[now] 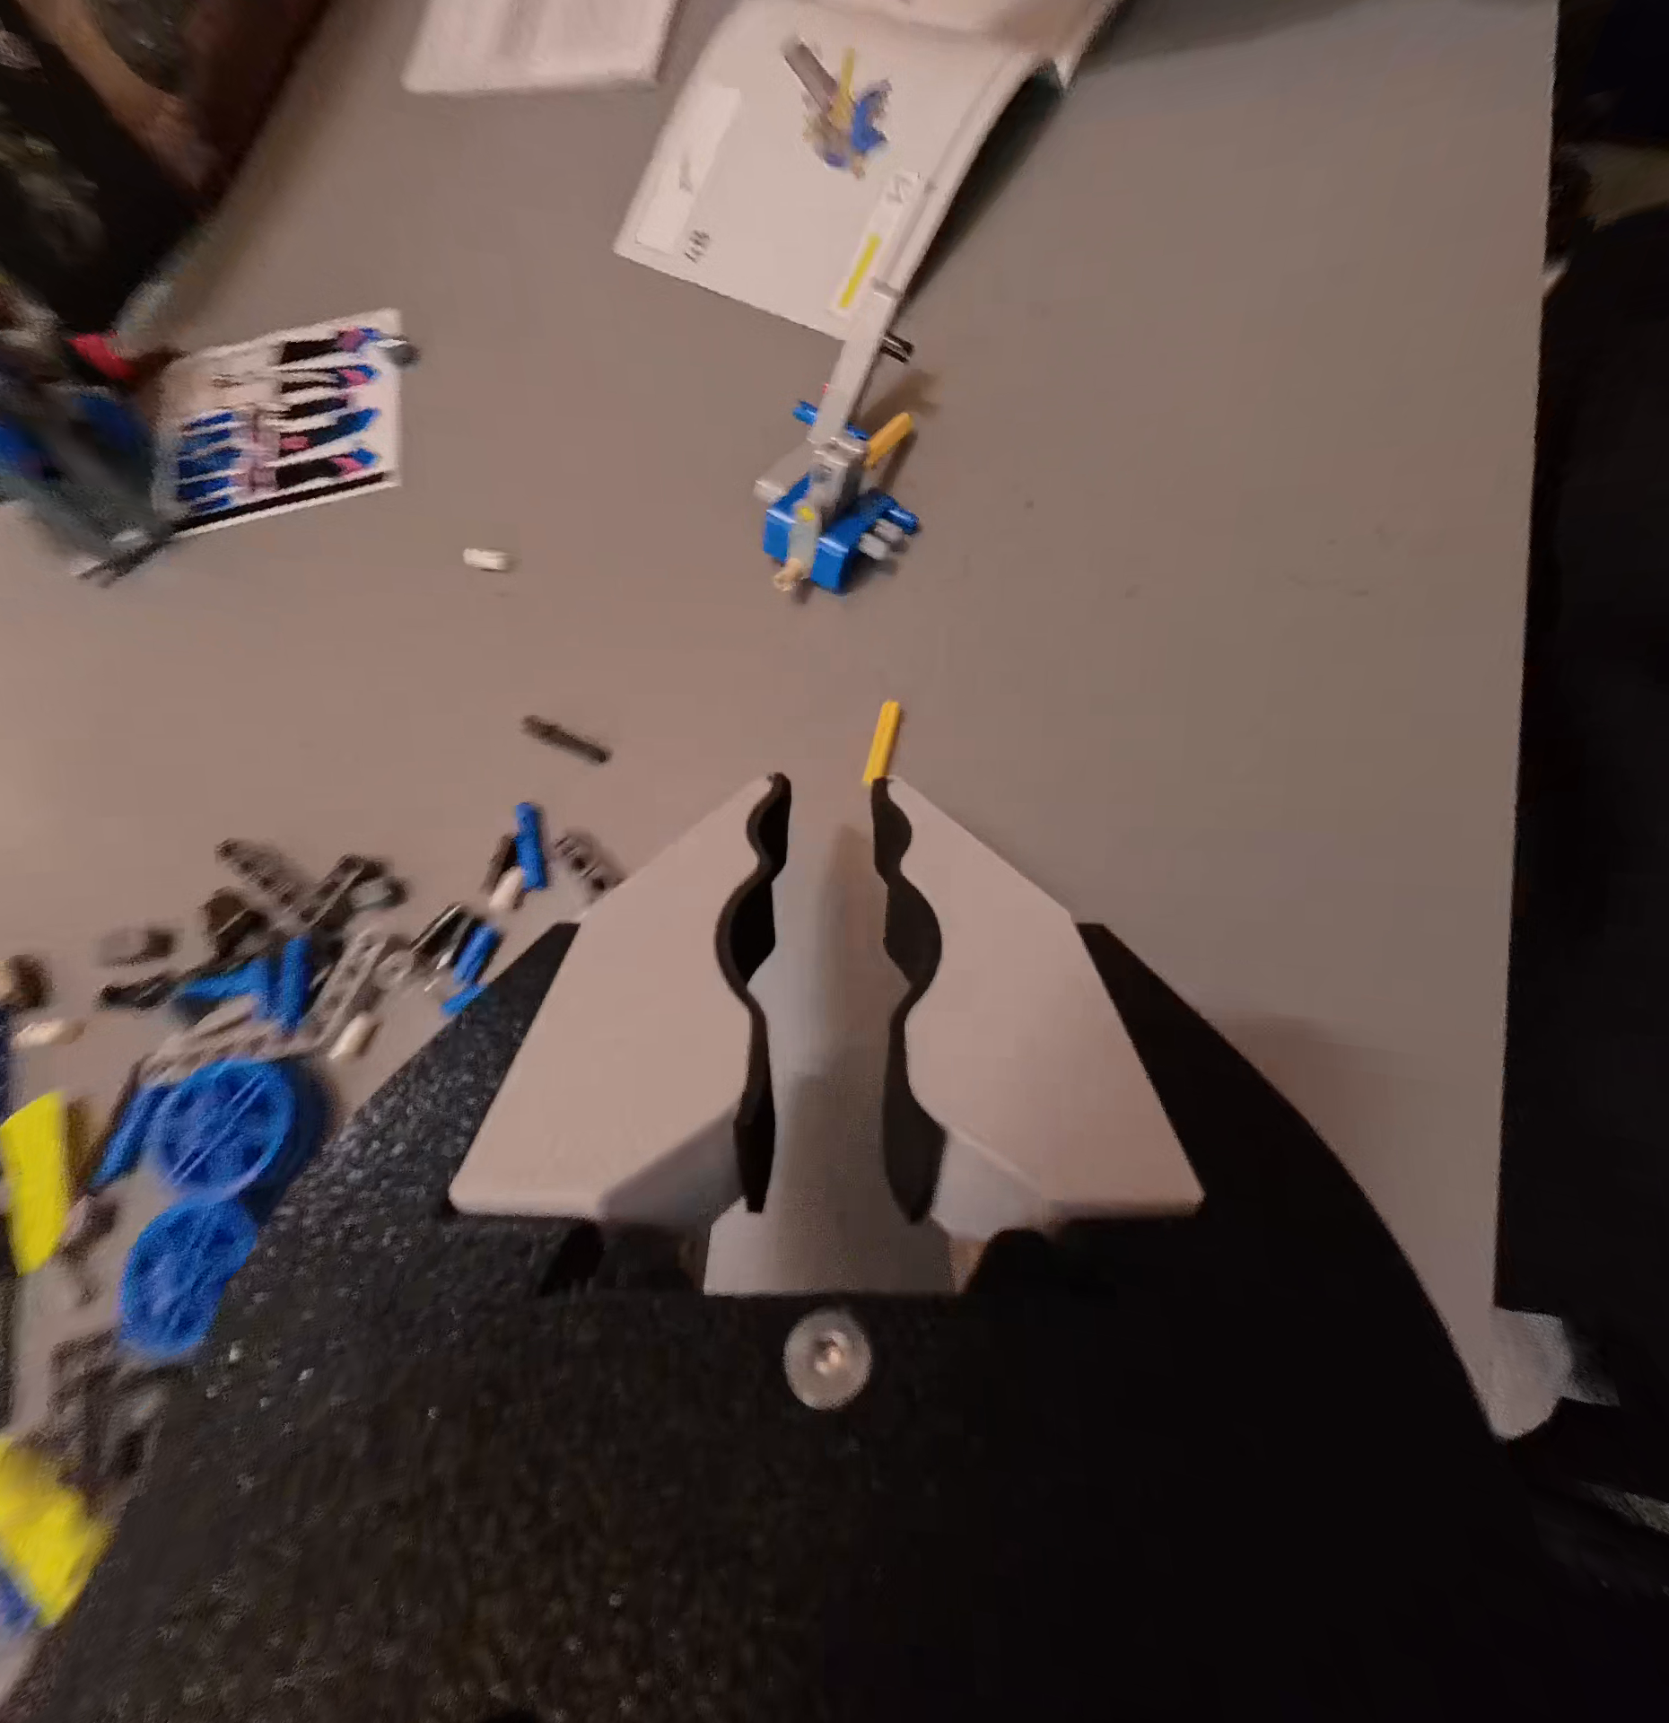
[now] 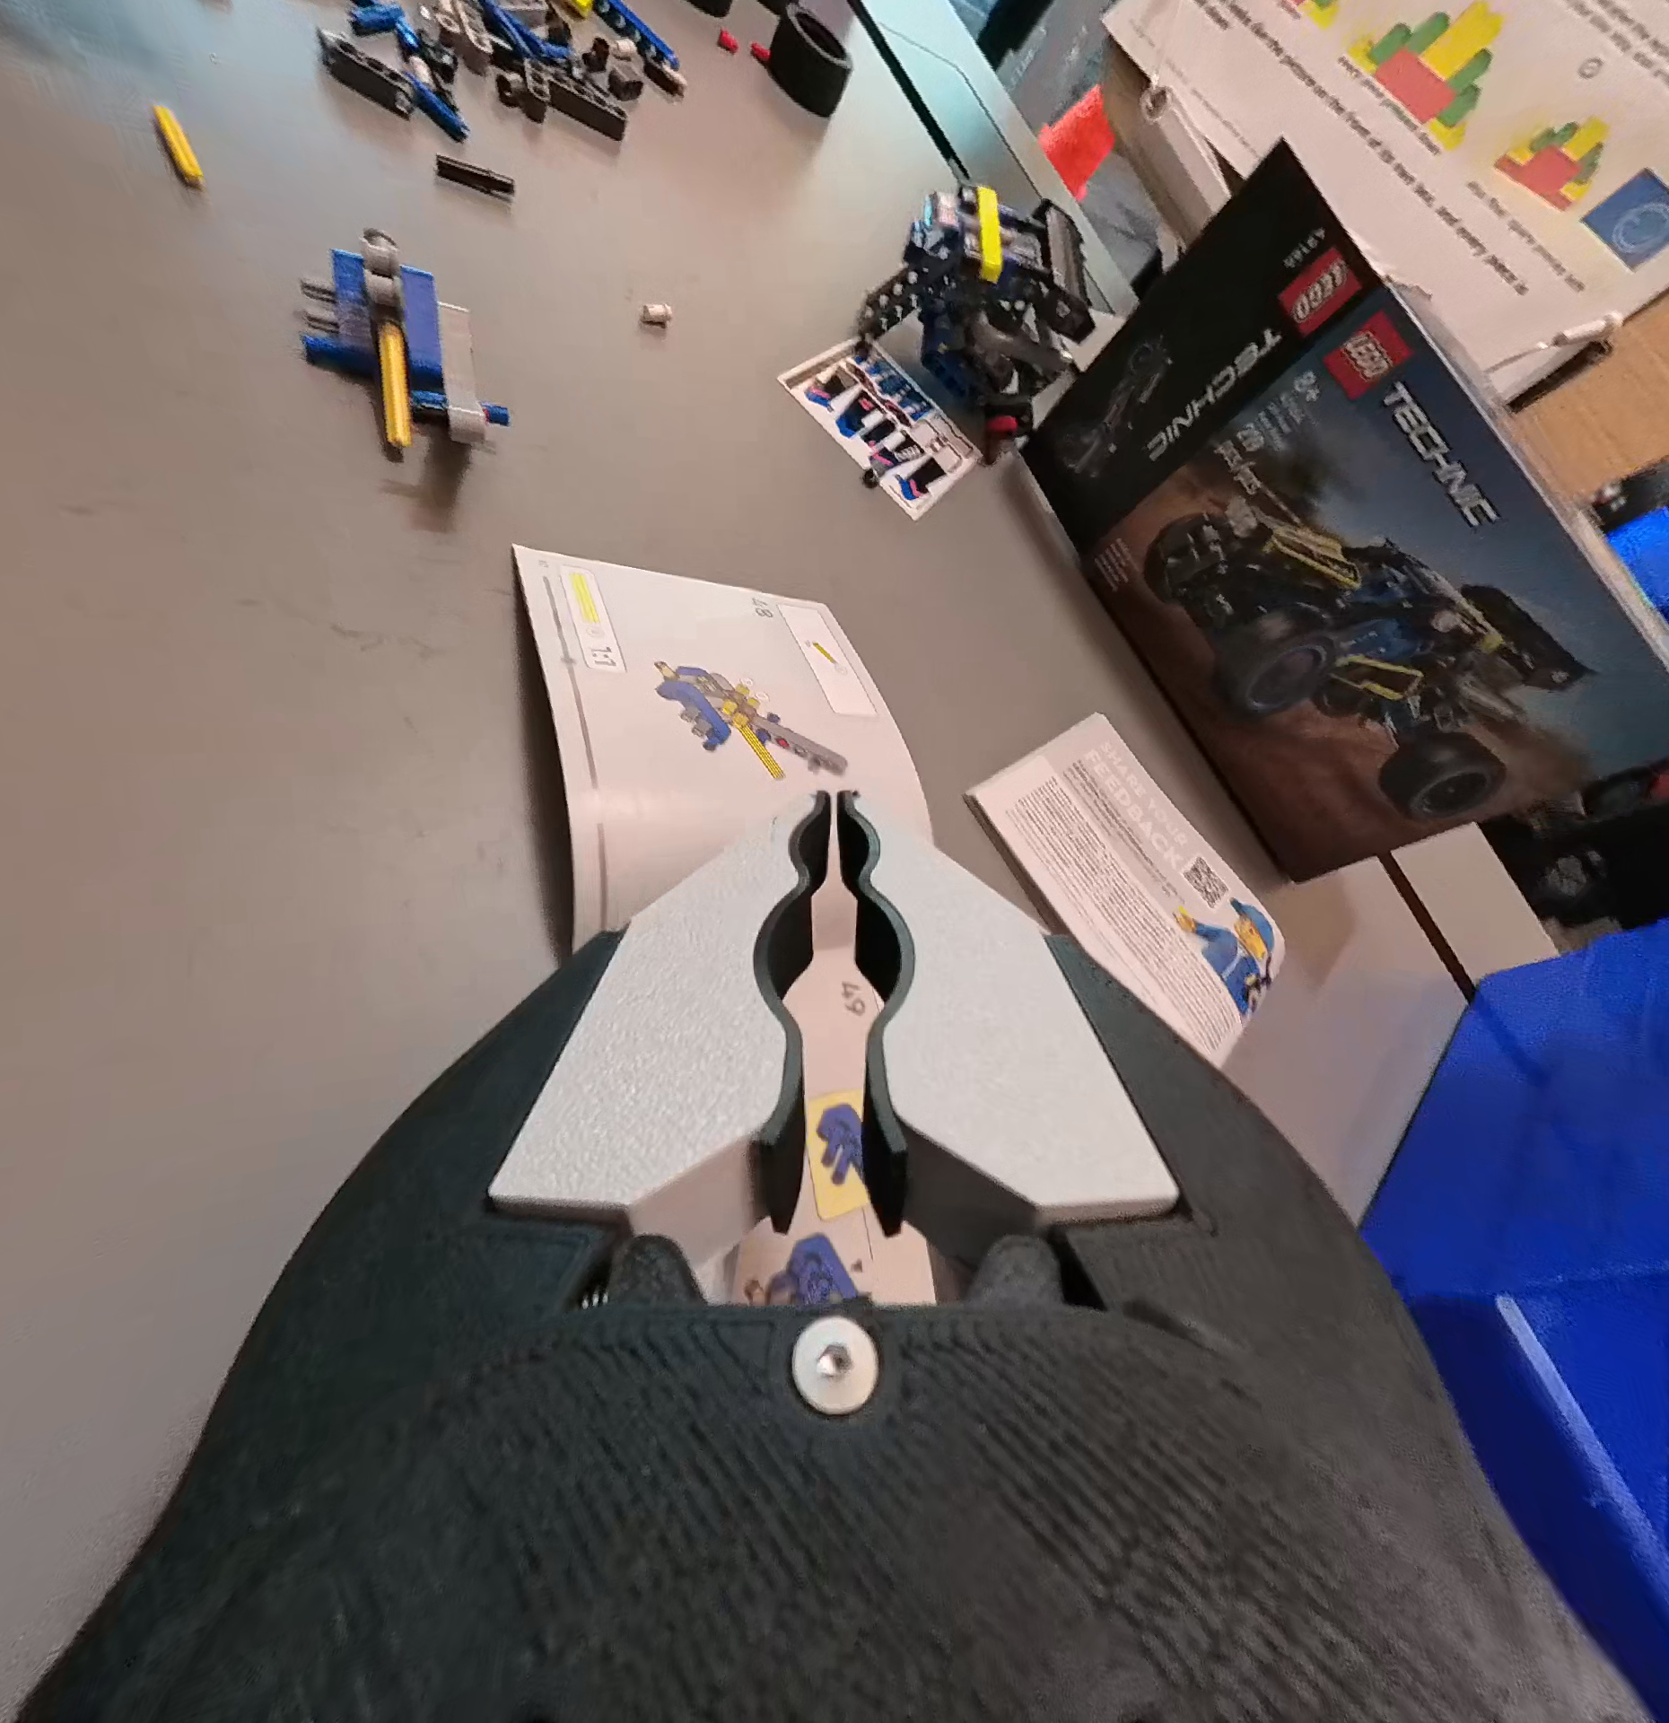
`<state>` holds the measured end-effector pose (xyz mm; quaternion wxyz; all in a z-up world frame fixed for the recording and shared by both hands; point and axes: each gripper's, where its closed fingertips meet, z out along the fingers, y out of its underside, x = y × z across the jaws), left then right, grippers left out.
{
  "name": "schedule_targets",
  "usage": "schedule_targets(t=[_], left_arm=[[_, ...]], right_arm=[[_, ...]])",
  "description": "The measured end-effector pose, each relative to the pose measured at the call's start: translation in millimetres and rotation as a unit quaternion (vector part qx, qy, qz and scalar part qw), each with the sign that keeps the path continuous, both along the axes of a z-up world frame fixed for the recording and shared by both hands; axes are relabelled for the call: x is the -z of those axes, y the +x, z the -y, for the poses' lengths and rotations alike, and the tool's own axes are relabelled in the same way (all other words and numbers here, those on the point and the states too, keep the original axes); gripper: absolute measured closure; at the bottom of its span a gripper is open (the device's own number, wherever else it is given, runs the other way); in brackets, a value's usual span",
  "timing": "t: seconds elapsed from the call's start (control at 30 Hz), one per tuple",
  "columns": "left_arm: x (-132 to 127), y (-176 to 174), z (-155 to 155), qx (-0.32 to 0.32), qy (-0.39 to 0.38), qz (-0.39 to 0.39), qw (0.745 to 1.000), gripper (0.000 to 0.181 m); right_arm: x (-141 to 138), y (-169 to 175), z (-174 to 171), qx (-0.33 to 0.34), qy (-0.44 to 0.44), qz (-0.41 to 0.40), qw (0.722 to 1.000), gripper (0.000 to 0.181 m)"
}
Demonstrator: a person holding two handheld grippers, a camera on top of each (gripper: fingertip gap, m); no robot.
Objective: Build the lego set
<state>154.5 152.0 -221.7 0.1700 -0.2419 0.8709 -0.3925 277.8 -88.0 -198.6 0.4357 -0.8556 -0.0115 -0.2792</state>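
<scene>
Your left gripper (image 1: 829, 785), jaws parted and empty, hangs beside the loose yellow axle (image 1: 881, 742), the right gripper (image 2: 834, 799) clenched empty: pinch it next, then slide it into the blue-and-grey subassembly (image 1: 835, 503).

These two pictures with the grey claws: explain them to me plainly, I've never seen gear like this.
Each claw is a hand-held two-finger gripper with a camera looking along its fingers. The left gripper is open and empty above a grey table, its tip by a loose yellow axle. Ahead sits a small blue-and-grey assembly; loose parts lie to its left. The right gripper, nearly shut and holding nothing, hovers over the open instruction booklet. Beyond are a sticker sheet, a bigger built section and the set's box.
</scene>
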Motion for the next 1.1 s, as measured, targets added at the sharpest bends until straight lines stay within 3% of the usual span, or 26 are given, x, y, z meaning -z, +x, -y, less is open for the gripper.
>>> schedule_targets(t=[0.13,0.27,0.43,0.63,0.83,0.97,1.1], left_arm=[[-25,9,-78,-0.12,0.021,0.033,0.992,0.171],[-27,9,-152,-0.235,0.047,0.024,0.971,0.174],[-8,0,-205,-0.283,0.088,-0.035,0.954,0.174],[12,13,-216,-0.26,0.102,-0.089,0.956,0.173],[25,23,-210,-0.327,0.064,-0.194,0.923,0.174],[29,25,-222,-0.382,0.091,-0.196,0.898,0.172],[30,26,-222,-0.406,0.073,-0.208,0.887,0.172]], right_arm=[[7,8,11,0.028,-0.016,-0.003,0.999,0.181],[26,9,7,0.029,-0.068,-0.003,0.997,0.181],[55,7,6,0.008,-0.162,0.014,0.987,0.181],[55,5,5,-0.01,-0.168,0.017,0.986,0.181],[54,2,9,-0.01,-0.173,0.016,0.985,0.181],[48,3,10,-0.006,-0.162,0.022,0.987,0.181],[43,7,13,0.006,-0.153,0.019,0.988,0.181]])
